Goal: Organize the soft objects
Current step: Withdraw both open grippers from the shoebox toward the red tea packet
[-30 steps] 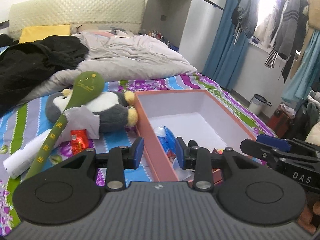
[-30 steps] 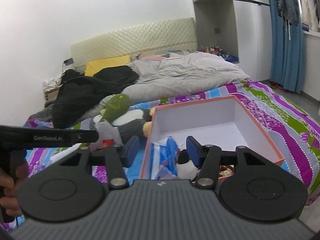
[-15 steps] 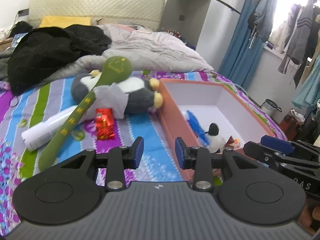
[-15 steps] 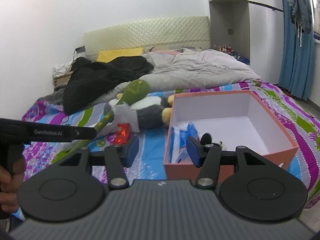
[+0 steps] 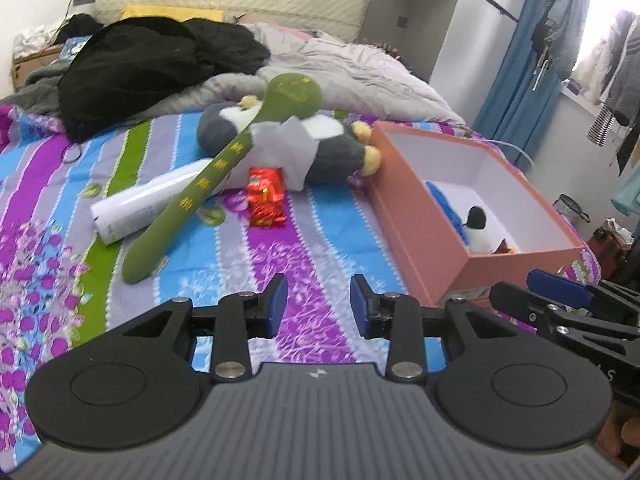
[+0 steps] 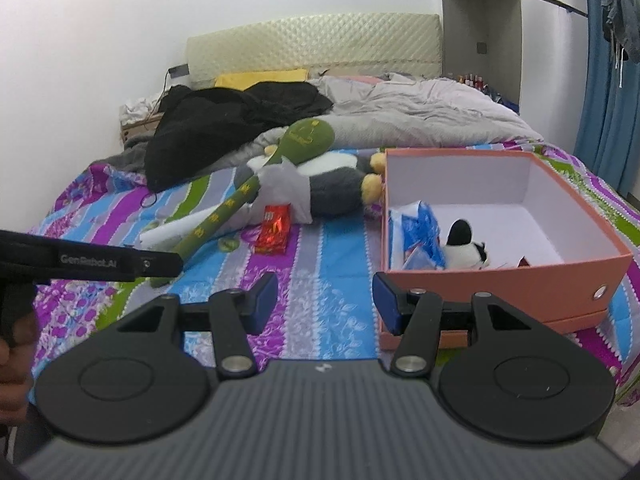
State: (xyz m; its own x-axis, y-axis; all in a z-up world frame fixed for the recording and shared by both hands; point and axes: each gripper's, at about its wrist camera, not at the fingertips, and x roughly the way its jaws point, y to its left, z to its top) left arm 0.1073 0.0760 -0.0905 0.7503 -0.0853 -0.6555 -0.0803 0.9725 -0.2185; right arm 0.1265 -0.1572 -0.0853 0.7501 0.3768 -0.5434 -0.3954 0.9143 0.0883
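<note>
Left wrist view: left gripper (image 5: 319, 300) jaws partly open, empty; right gripper (image 6: 325, 300) likewise, wider. Nearest on bed (image 5: 308, 240): green plush spoon (image 5: 224, 168), light, floppy, best pinched mid-handle. Beside it red packet (image 5: 265, 197), white tube (image 5: 148, 202) underneath. Beyond, penguin plush (image 5: 320, 148), bulky, squashy, touching box (image 5: 436, 236).
</note>
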